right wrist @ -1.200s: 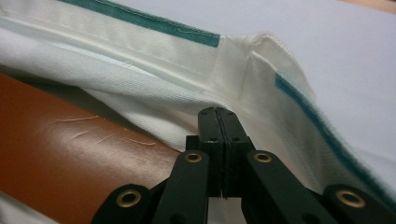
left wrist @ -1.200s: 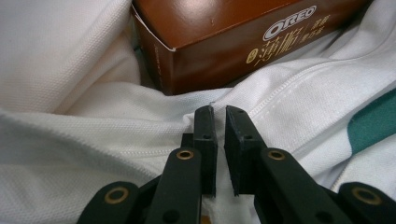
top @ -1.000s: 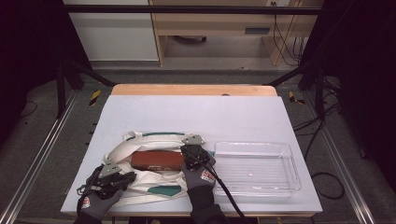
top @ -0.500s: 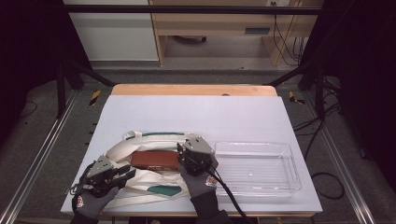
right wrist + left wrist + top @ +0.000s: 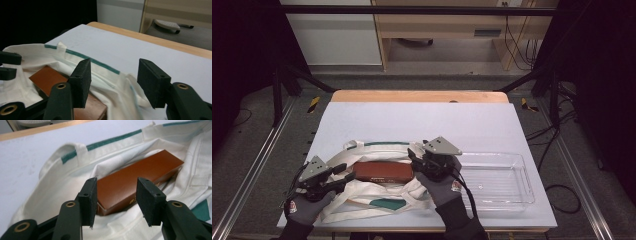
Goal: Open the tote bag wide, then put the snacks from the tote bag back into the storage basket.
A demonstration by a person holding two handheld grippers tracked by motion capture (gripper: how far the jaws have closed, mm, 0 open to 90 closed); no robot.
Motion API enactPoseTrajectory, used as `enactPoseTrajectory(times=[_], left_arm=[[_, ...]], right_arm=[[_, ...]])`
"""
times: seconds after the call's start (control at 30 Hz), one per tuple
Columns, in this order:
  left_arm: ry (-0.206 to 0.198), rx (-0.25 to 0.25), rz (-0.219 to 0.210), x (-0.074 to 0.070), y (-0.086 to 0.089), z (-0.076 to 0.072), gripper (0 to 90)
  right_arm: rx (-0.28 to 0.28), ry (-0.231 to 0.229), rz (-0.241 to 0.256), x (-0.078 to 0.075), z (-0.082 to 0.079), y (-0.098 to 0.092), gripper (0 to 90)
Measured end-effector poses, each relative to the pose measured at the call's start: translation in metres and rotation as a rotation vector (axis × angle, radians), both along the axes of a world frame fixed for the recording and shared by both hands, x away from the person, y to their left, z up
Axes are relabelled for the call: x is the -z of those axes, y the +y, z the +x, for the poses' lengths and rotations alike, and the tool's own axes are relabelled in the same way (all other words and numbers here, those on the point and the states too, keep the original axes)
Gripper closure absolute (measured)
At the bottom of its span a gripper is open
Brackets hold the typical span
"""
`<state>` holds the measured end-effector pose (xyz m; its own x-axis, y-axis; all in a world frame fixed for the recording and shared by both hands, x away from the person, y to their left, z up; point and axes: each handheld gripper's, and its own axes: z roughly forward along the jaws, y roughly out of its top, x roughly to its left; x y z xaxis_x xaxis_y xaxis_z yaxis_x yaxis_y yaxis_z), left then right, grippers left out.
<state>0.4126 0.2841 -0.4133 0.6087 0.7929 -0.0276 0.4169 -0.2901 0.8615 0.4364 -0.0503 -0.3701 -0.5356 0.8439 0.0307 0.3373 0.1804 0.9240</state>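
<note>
Brown box (image 5: 382, 171): seen lying flat inside the open mouth of the cloth bag (image 5: 362, 200), near the front edge of the tabletop (image 5: 422, 120); in the left gripper view its near end (image 5: 135, 185) is framed between the jaws.
Cloth bag: spread out white with green trim, its upper rim (image 5: 100, 63) folded over the far side of the box.
Left tool (image 5: 343, 176): jaws held wide open at the left end of the box; nothing is gripped, and contact with the box cannot be told.
Right tool (image 5: 413, 155): jaws held wide open over the bag rim at the right end of the box; nothing is gripped.
Clear tray (image 5: 512, 192): set on the tabletop just right of the bag.
</note>
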Motion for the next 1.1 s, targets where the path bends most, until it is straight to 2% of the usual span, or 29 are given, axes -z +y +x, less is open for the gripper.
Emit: enactPoseTrajectory(times=[0.17,0.33,0.5,0.57,0.83,0.93,1.1], left_arm=[[-0.012,0.033,0.010,-0.010,-0.011,0.010,50.4],[0.004,0.058,0.022,-0.009,-0.021,0.020,49.2],[0.027,0.083,0.033,-0.003,-0.026,0.030,45.6],[0.032,0.101,0.057,-0.001,-0.027,0.032,43.4],[0.051,0.141,0.090,-0.001,-0.026,0.038,37.8],[0.057,0.162,0.094,-0.001,-0.024,0.041,35.6],[0.073,0.199,0.121,0.001,-0.021,0.044,31.1]], right_arm=[[-0.004,-0.021,0.012,-0.008,-0.001,-0.025,39.3],[-0.002,-0.049,-0.023,-0.009,-0.010,-0.052,33.9],[0.011,-0.061,-0.021,-0.002,-0.018,-0.080,30.8],[0.005,-0.064,-0.014,0.004,-0.021,-0.091,29.6],[0.002,-0.080,-0.041,0.020,-0.034,-0.123,28.0],[0.024,-0.071,-0.062,0.024,-0.040,-0.136,28.2],[0.060,-0.064,-0.055,0.026,-0.048,-0.158,28.2]])
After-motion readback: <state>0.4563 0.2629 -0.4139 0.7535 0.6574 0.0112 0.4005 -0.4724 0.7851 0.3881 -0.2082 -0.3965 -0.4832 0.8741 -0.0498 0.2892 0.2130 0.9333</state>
